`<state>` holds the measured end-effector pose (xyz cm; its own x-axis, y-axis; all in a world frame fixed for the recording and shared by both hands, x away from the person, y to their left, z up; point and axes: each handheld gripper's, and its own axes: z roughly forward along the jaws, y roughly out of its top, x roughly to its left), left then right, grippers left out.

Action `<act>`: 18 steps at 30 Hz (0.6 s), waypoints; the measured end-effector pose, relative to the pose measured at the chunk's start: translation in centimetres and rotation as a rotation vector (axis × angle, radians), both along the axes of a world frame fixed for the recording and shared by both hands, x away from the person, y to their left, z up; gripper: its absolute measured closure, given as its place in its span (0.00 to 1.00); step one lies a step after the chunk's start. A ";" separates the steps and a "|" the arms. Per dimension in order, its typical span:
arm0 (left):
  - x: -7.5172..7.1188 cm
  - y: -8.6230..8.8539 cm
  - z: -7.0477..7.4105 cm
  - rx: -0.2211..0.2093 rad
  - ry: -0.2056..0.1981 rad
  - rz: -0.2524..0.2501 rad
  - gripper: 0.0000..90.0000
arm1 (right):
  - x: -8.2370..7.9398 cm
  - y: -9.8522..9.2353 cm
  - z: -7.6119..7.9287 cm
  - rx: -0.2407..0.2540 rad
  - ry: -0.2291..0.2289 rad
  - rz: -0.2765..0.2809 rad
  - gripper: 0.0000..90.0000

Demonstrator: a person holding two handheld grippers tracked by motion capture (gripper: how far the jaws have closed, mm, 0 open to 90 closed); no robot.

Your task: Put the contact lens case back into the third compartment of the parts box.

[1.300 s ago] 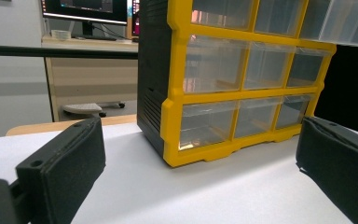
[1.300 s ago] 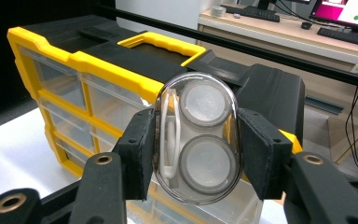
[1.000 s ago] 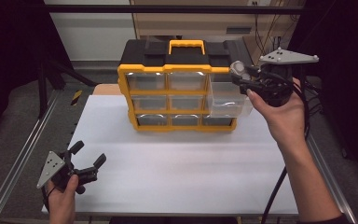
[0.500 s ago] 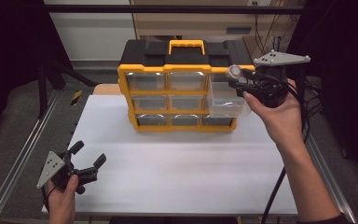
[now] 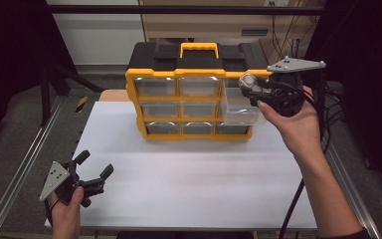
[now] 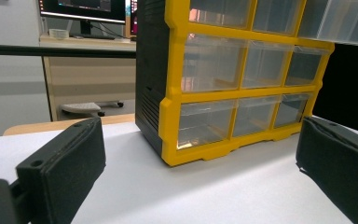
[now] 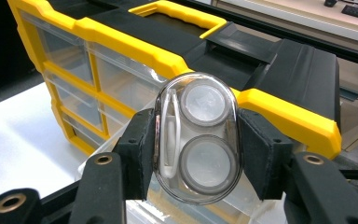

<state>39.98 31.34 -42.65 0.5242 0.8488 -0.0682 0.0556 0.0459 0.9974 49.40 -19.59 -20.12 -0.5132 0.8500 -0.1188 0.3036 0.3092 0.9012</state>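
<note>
A yellow and black drawer cabinet (image 5: 194, 89) (image 6: 223, 84) (image 7: 177, 51) stands at the back of the white table (image 5: 189, 174). Its top-right clear drawer (image 5: 238, 107) is pulled out. My right gripper (image 5: 251, 84) (image 7: 196, 144) hovers just above that drawer, shut on a clear oval lens case (image 5: 248, 80) (image 7: 196, 142) with two round lids. My left gripper (image 5: 93, 172) (image 6: 196, 172) rests low at the table's front left, open and empty, facing the cabinet.
Metal rails (image 5: 25, 164) run along both table sides. A desk with a monitor (image 6: 81, 9) stands behind. The front and middle of the table hold nothing but the left gripper.
The right gripper with the lens case has drifted slightly up and back over the open drawer. The left gripper has stayed put.
</note>
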 end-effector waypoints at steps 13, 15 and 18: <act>0.0 0.0 0.0 0.003 0.000 -0.001 0.01 | 0.2 -0.1 -0.3 -0.016 0.043 0.002 0.55; 0.0 0.0 0.0 0.005 0.000 -0.002 0.01 | 0.3 0.0 -0.4 -0.026 0.051 0.002 0.55; 0.0 0.0 0.0 0.004 0.001 -0.001 0.01 | 0.3 0.1 -0.5 -0.034 0.056 0.008 0.55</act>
